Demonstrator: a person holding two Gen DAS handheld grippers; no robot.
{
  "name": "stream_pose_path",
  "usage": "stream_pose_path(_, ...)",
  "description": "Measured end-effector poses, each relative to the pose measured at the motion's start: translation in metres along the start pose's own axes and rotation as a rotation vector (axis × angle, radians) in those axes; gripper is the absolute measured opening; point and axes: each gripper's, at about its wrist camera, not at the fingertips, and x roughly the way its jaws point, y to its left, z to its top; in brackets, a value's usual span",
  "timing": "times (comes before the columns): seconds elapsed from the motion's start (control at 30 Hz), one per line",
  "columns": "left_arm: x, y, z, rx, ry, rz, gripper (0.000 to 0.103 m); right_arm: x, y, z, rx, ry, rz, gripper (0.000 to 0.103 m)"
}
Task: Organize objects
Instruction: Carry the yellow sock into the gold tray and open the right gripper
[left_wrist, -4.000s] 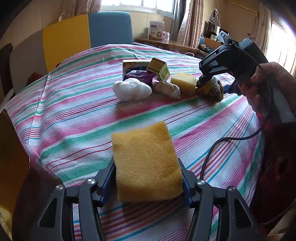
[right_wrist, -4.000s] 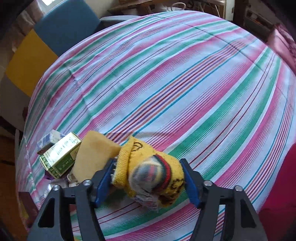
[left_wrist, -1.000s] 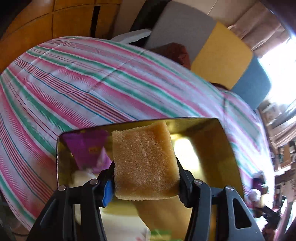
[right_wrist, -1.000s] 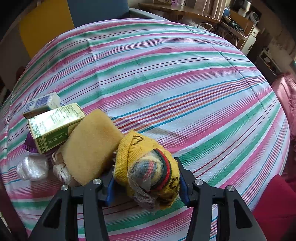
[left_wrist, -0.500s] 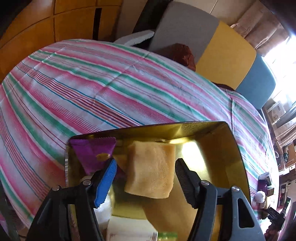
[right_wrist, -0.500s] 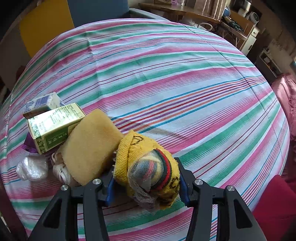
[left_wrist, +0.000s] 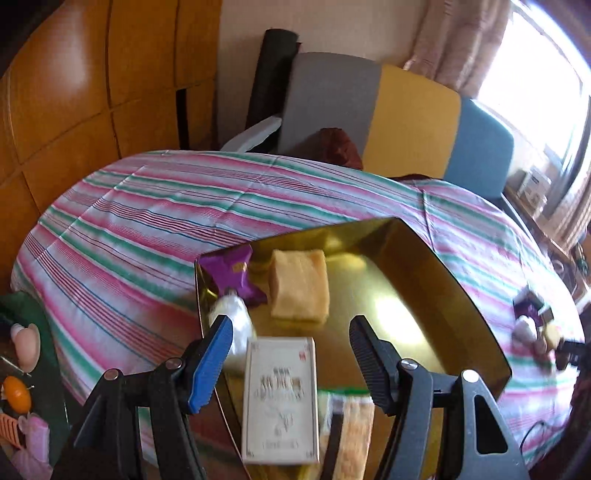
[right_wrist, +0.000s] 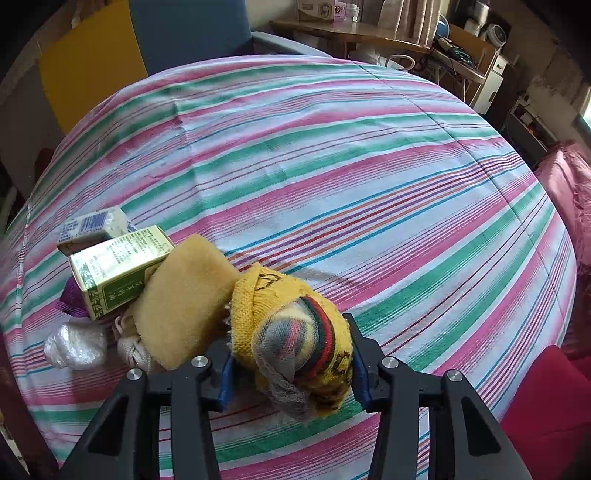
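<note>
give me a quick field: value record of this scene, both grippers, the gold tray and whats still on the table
left gripper: open, holding nothing, above the gold tray
right gripper: shut on the yellow knitted bundle
tray contents: yellow sponge, purple packet, white wrapped item, white box
on the table: second sponge, green box, blue-and-white box, clear-wrapped white item
surface: striped tablecloth

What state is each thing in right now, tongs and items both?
Left tongs: open, empty, above the gold tray.
Sponge: lying flat in the tray.
Purple packet: in the tray, beside the sponge.
White box: in the tray, blurred.
Right tongs: shut on the yellow sock bundle.
Green box: on the tablecloth.
</note>
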Motion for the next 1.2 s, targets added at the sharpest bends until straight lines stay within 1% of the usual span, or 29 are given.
stream_pose_path(0.1, -0.007, -0.006, -0.008, 0.023, -0.012, 0.002, 0.067, -0.019, 0.003, 0.000, -0.002, -0.087, 0.017, 0.049)
stream_pose_path(0.2, -0.011, -0.008, -0.013, 0.028, -0.024, -0.005, 0.067, -0.035, 0.007, 0.002, -0.012, -0.166, 0.059, 0.049)
stream_pose_path(0.27, -0.012, -0.011, -0.016, 0.038, -0.022, -0.006, 0.067, -0.044, 0.014, 0.000, -0.024, -0.194, 0.092, 0.049)
stream_pose_path(0.4, -0.014, -0.012, -0.020, 0.040, -0.024, -0.007, 0.067, -0.067, 0.035, -0.008, -0.072, -0.221, 0.178, 0.049)
stream_pose_path(0.53, -0.016, -0.010, -0.022, 0.031, -0.028, -0.015, 0.067, -0.106, 0.080, -0.018, -0.187, -0.261, 0.305, 0.049)
stream_pose_path(0.67, -0.019, -0.005, -0.023, 0.018, -0.033, -0.017, 0.067, -0.148, 0.148, -0.036, -0.369, -0.292, 0.452, 0.049)
stream_pose_path(0.8, -0.019, 0.003, -0.025, 0.003, -0.028, -0.011, 0.067, -0.172, 0.218, -0.068, -0.548, -0.257, 0.575, 0.049)
stream_pose_path(0.9, -0.018, 0.011, -0.027, -0.010, -0.020, -0.007, 0.067, -0.175, 0.265, -0.097, -0.662, -0.197, 0.643, 0.049)
stream_pose_path(1.03, -0.018, 0.027, -0.030, -0.051, -0.015, 0.005, 0.067, -0.164, 0.317, -0.128, -0.764, -0.105, 0.684, 0.049)
stream_pose_path(1.2, -0.017, 0.044, -0.032, -0.105, -0.010, 0.022, 0.067, -0.137, 0.375, -0.154, -0.837, -0.003, 0.668, 0.049)
